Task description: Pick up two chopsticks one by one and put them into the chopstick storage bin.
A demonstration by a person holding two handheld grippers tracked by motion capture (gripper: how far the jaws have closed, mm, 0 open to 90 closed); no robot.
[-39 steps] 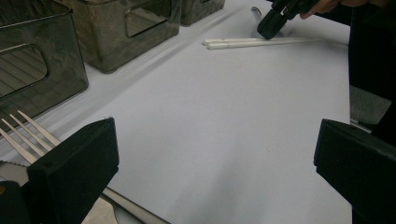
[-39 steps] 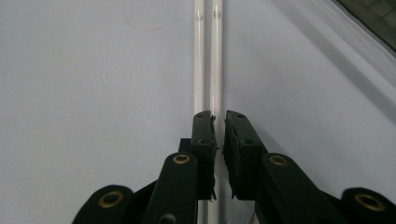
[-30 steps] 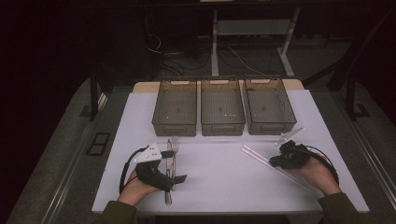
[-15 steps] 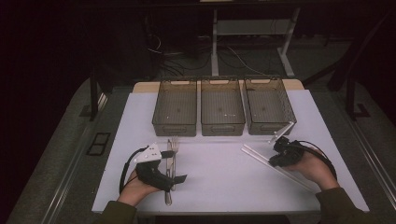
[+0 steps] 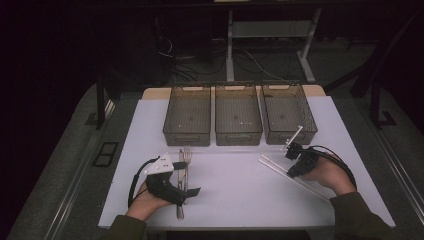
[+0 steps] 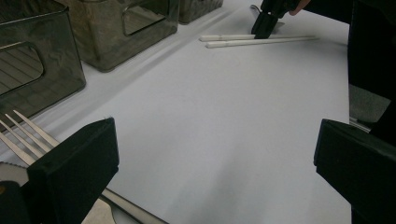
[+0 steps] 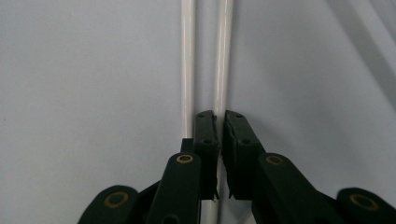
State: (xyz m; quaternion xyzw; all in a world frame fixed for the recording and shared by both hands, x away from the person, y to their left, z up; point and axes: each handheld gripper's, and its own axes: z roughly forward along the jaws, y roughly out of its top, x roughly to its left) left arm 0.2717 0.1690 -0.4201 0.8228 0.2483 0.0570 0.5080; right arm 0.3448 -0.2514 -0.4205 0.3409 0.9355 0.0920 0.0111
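A thin white stick (image 7: 222, 56) runs straight ahead from between the nearly closed jaws of the right gripper (image 7: 220, 126), which seem to pinch it near its end; the grip itself is hard to make out. A second stick (image 7: 187, 56) lies just left of the jaws, flat on the tabletop (image 7: 74, 93). Both look light, stiff and smooth, so they may roll; a grip nearer the middle would be steadier. The left gripper (image 6: 215, 154) has its jaws wide apart and empty, with a fork (image 6: 25, 128) at its left jaw.

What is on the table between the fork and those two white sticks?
Nothing: the high view shows bare white table between the fork and the two white sticks.
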